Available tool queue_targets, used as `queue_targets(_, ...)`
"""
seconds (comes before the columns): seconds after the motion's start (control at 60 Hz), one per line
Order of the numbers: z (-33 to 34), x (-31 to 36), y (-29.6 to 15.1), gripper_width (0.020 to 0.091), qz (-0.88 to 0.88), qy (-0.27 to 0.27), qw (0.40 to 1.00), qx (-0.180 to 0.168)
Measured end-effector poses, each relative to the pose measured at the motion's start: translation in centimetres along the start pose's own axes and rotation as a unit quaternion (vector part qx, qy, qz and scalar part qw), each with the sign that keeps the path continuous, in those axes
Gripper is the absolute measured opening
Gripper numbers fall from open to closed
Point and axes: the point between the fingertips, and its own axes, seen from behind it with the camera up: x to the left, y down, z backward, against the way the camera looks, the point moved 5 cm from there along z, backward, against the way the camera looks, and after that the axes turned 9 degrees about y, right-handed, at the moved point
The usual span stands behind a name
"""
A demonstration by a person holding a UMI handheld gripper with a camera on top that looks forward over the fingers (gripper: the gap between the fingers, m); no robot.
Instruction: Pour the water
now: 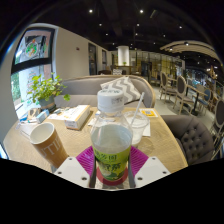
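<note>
A: Status?
B: The gripper (111, 168) has both fingers clamped on the clear plastic bottle with white cap and green label (111, 140), upright over the wooden table (160, 140).
A: Any pouring?
B: Not yet, I'd say. The cap looks on. The brown paper cup (47, 142) stands just beside it, a clear glass (137, 124) behind. Uncapping and tilting remain.

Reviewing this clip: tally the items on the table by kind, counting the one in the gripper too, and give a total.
Bottles: 1, the bottle, held between the gripper's fingers
Paper cups: 1, the cup
Glasses: 1, the glass
Tissue boxes: 1, the box
Potted plants: 1, the plant
Total: 5
</note>
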Motion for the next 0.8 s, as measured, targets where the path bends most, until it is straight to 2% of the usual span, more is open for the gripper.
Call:
queue_targets(0.1,0.1,-0.1,0.1,0.0513,-0.009,0.005,1.0,0.005)
queue_targets(0.183,0.3,-0.2,0.3,0.056,-0.017,0.012,0.999,0.033)
queue_targets(0.217,0.6,-0.2,0.4,0.063,-0.023,0.015,0.999,0.042)
queue_targets(0.283,1.5,-0.1,0.2,0.0852,-0.031,0.016,0.998,0.052)
queue_targets(0.3,1.8,-0.2,0.1,0.0869,-0.031,0.019,0.998,0.054)
queue_targets(0.333,2.5,-0.2,0.0,0.0846,-0.031,0.022,0.998,0.057)
queue_targets(0.467,7.1,0.0,-0.6,0.0851,-0.018,0.053,0.995,0.079)
queue_targets(0.7,20.2,3.6,-1.3,0.0849,-0.032,0.089,0.986,0.135)
queue_targets(0.8,25.3,5.3,-1.4,0.085,-0.044,0.091,0.984,0.143)
